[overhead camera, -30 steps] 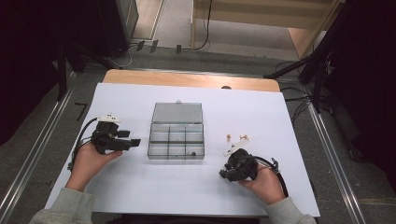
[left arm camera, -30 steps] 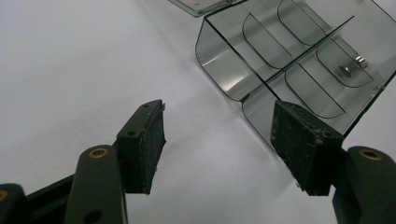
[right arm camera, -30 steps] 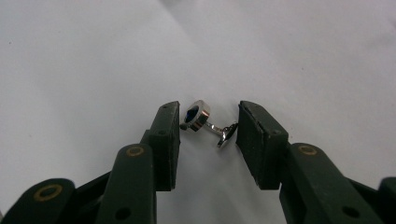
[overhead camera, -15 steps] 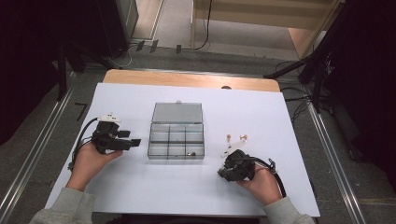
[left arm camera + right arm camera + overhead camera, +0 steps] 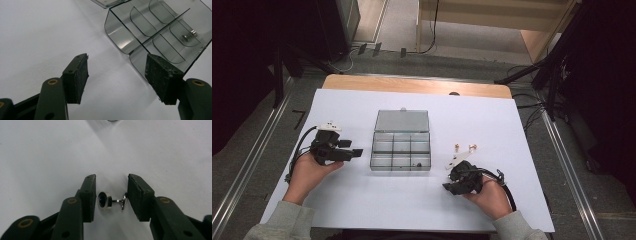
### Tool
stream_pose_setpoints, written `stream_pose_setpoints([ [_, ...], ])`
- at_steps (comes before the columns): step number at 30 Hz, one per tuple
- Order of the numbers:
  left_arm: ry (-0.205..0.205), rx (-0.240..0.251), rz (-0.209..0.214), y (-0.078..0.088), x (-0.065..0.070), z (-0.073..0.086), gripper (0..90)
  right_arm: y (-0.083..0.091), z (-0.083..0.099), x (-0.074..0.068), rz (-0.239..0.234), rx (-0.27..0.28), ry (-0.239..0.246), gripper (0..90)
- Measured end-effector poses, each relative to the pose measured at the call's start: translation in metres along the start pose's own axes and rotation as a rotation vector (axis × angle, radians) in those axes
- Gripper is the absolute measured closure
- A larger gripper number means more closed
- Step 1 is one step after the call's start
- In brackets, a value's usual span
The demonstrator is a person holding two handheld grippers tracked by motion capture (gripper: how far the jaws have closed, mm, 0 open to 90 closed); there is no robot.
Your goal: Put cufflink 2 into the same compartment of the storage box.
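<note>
We find the right gripper (image 5: 111, 197) released, jaws straddling a cufflink (image 5: 110, 201) lying on the table (image 5: 362, 200), near and right of the box (image 5: 402, 142). The pickup is in hand; next, we judge, a squeeze and lift. The left gripper (image 5: 117, 75) stands released beside the box.

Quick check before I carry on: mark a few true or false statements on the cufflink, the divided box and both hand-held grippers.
1. The silver cufflink lies between the right hand-held gripper's jaws. True.
2. Those jaws clamp it tight. False: gaps show beside it.
3. The clear smoky plastic divided box is closed. False: its lid lies open.
4. The left hand-held gripper holds the box. False: open, empty, beside it.
5. One box compartment holds a small metal piece. True.
</note>
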State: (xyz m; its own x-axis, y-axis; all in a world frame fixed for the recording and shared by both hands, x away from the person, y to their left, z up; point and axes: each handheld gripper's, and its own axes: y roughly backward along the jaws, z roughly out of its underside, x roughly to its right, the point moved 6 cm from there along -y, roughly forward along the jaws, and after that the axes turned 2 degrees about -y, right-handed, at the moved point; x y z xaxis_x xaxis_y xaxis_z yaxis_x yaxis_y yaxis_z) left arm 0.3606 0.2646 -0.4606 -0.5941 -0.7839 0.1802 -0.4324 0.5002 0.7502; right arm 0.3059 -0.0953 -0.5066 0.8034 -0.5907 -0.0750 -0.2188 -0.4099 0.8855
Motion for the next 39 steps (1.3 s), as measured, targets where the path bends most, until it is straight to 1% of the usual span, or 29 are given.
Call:
stream_pose_setpoints([
  [3, 0.004, 0.003, 0.002, 0.001, -0.001, 0.000, 36.2, 0.003, 0.004, 0.001, -0.021, -0.007, -0.005, 61.9],
  [5, 0.006, 0.004, 0.002, 0.000, -0.001, 0.000, 36.2, 0.004, 0.007, 0.001, -0.025, -0.014, 0.001, 62.2],
  [9, 0.001, 0.002, 0.002, 0.000, 0.000, 0.000, 36.2, 0.004, 0.007, -0.001, -0.008, -0.023, 0.016, 63.5],
  [10, 0.001, 0.002, 0.001, 0.000, 0.000, 0.000, 36.2, 0.004, 0.007, -0.001, -0.008, -0.024, 0.011, 63.0],
  [11, 0.005, 0.004, -0.001, 0.000, 0.000, 0.000, 36.2, 0.005, 0.007, 0.000, -0.011, -0.027, 0.007, 59.9],
  [12, 0.007, 0.005, 0.000, 0.000, -0.001, 0.000, 36.2, 0.005, 0.007, 0.002, -0.010, -0.030, -0.012, 55.0],
  [15, 0.006, 0.005, 0.000, 0.001, 0.000, 0.000, 36.3, 0.009, 0.007, 0.006, -0.007, -0.020, -0.044, 52.3],
  [17, 0.003, 0.005, 0.000, 0.001, 0.000, 0.000, 36.4, 0.010, 0.008, 0.006, -0.005, -0.019, -0.074, 52.5],
  [21, 0.005, 0.007, 0.000, 0.001, 0.000, 0.000, 36.4, 0.010, 0.012, 0.007, 0.009, -0.029, -0.105, 52.4],
  [25, 0.003, 0.005, -0.001, 0.001, 0.000, 0.000, 36.5, 0.011, 0.013, 0.006, 0.025, -0.032, -0.163, 51.2],
  [28, 0.003, 0.005, -0.001, 0.001, 0.000, 0.000, 36.6, 0.012, 0.011, 0.004, 0.027, -0.018, -0.189, 51.1],
  [31, 0.003, 0.007, 0.000, 0.000, 0.000, -0.001, 36.7, 0.011, 0.007, 0.004, 0.047, -0.003, -0.212, 50.8],
  [32, 0.003, 0.008, 0.000, 0.000, 0.001, -0.001, 36.7, 0.010, 0.007, 0.004, 0.051, -0.003, -0.220, 50.9],
  [33, 0.002, 0.008, 0.000, 0.000, 0.001, -0.001, 36.7, 0.009, 0.006, 0.005, 0.057, -0.005, -0.239, 51.2],
  [35, 0.002, 0.007, 0.001, 0.001, 0.001, -0.001, 36.8, 0.008, 0.005, 0.005, 0.060, -0.007, -0.255, 52.5],
  [37, 0.002, 0.008, 0.001, 0.001, 0.001, -0.001, 36.8, 0.008, 0.009, 0.006, 0.074, -0.017, -0.278, 53.4],
  [39, 0.003, 0.008, 0.003, 0.001, 0.001, -0.001, 36.8, 0.008, 0.011, 0.006, 0.078, -0.022, -0.284, 53.3],
])
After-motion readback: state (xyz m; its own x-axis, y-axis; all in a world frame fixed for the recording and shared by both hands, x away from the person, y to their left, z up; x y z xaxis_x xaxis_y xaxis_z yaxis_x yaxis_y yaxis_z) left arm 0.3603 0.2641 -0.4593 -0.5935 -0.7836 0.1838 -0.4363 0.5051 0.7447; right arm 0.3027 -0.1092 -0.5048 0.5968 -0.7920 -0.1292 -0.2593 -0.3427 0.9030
